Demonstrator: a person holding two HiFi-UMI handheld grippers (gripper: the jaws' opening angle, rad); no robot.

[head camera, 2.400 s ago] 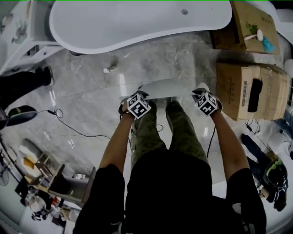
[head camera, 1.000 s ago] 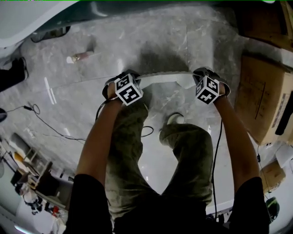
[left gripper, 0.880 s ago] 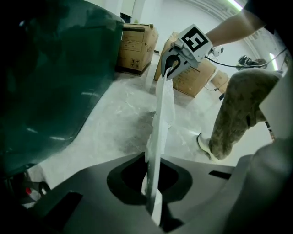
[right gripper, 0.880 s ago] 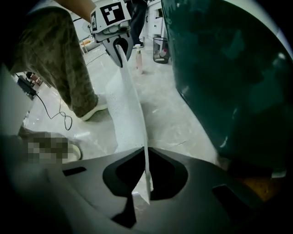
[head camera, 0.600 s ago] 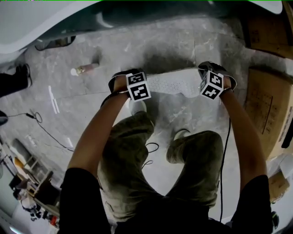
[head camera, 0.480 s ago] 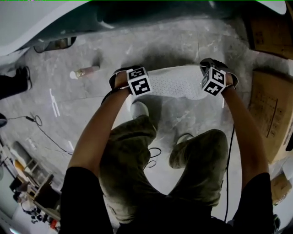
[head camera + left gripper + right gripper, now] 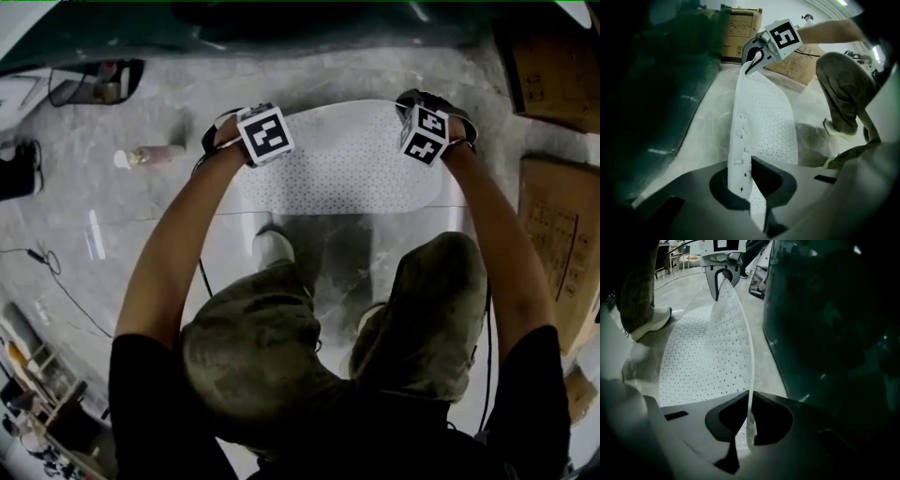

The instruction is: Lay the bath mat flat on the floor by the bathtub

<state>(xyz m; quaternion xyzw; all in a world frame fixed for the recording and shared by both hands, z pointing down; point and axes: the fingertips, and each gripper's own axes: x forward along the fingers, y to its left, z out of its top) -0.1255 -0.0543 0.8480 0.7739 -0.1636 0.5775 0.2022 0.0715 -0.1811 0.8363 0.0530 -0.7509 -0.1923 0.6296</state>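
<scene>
The white perforated bath mat spreads over the marble floor just in front of the dark bathtub wall. Its near part lies on the floor and its far edge is held up. My left gripper is shut on the far left corner, and my right gripper is shut on the far right corner. In the left gripper view the mat runs from my jaws to the right gripper, with the tub on the left. The right gripper view shows the mat pinched edge-on in the right gripper, and the left gripper beyond.
Cardboard boxes stand at the right. A small bottle lies on the floor left of the mat. Another person's dark shoe is at the far left, with a cable below it. My white shoe stands at the mat's near edge.
Both grippers have sunk and moved toward the tub with the mat. The mat, a narrow hanging strip before, now spreads wide across the floor. I have crouched lower.
</scene>
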